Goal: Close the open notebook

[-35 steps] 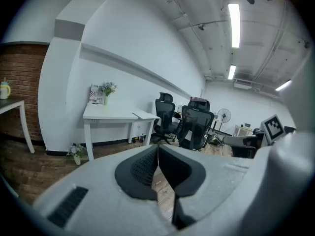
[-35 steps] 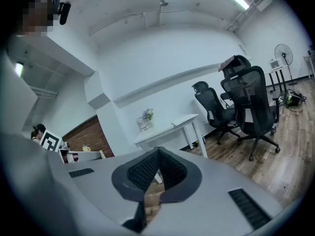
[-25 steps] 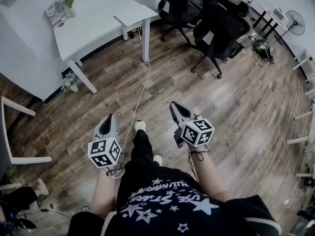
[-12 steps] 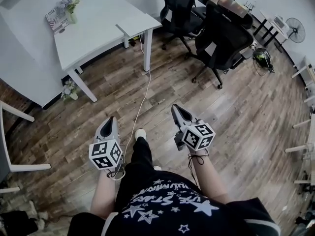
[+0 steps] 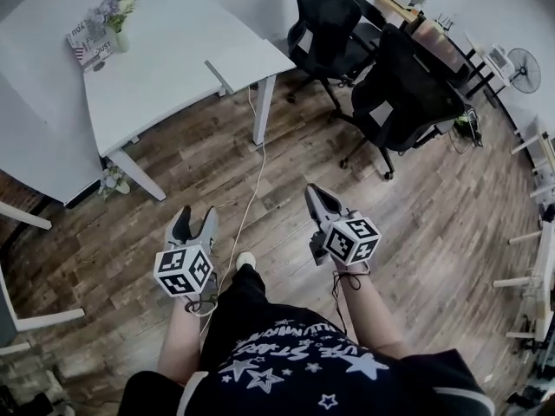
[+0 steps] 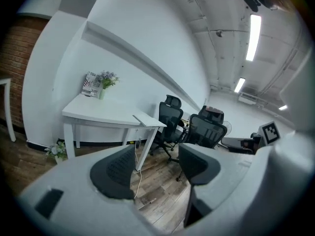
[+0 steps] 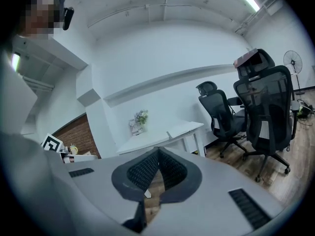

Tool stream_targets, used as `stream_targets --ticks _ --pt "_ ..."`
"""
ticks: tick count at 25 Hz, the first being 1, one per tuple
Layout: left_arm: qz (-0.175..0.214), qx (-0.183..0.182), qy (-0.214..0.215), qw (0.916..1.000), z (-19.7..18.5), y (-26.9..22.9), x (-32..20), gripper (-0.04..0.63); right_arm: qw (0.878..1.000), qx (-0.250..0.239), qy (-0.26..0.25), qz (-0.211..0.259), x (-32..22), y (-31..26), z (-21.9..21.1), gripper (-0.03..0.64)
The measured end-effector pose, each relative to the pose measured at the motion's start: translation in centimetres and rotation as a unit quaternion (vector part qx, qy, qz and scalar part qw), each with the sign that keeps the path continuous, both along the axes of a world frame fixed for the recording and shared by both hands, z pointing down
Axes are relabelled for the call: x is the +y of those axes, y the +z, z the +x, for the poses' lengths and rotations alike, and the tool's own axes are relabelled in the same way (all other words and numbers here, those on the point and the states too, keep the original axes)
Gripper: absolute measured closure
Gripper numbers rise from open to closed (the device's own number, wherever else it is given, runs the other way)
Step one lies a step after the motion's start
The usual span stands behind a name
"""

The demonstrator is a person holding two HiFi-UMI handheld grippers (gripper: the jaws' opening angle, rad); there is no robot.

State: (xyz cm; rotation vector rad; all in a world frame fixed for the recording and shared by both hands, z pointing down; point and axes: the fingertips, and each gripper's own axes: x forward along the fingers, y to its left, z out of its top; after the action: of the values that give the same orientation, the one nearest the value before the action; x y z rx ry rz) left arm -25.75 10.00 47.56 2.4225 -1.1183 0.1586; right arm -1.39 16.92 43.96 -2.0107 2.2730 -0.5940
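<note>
Opening just now: left gripper [image 6: 157, 157], jaws apart, empty. Right gripper [image 7: 158, 154] is clenched on nothing, which only its own view shows clearly.

A white table [image 5: 165, 76] is noted on the wood floor [image 5: 434, 198]. A flower vase [image 5: 117, 24] and a printed card [image 5: 82, 43] are set at one end. A white notebook [image 5: 251, 59] is laid at the other.

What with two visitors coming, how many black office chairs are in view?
2. One black office chair stands just right of the white table; the other chair is to its right, nearer the person. More may be hidden outside the views.
</note>
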Motion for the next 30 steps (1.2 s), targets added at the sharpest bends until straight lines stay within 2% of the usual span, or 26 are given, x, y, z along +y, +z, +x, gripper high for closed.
stream_targets --ticks 2,8,15,22,26,30 --pt "-0.013 0.003 0.010 0.9999 0.7 0.2 -2.6 0.297 1.000 0.003 0.000 -0.002 -2.8 -0.4 0.5 0.615" --pt "-0.028 0.018 0.020 0.9992 1.6 0.0 -8.5 0.278 1.000 0.004 0.015 -0.009 -9.0 -0.9 1.3 0.615" --pt "-0.056 0.025 0.032 0.9976 2.3 1.2 -11.7 0.273 0.999 0.028 -0.008 -0.026 -12.3 -0.3 0.4 0.615" --pt "-0.061 0.012 0.030 0.9976 4.3 2.0 -14.6 0.273 1.000 0.012 0.010 -0.021 -16.2 0.3 3.6 0.615" --pt "-0.060 0.006 0.023 0.9979 6.5 2.3 -17.0 0.273 1.000 0.004 -0.010 -0.014 -19.6 0.6 5.4 0.615" --pt "-0.074 0.016 0.009 0.9971 9.6 2.1 -19.8 0.273 0.999 0.000 -0.033 -0.012 -24.0 1.0 8.7 0.615"
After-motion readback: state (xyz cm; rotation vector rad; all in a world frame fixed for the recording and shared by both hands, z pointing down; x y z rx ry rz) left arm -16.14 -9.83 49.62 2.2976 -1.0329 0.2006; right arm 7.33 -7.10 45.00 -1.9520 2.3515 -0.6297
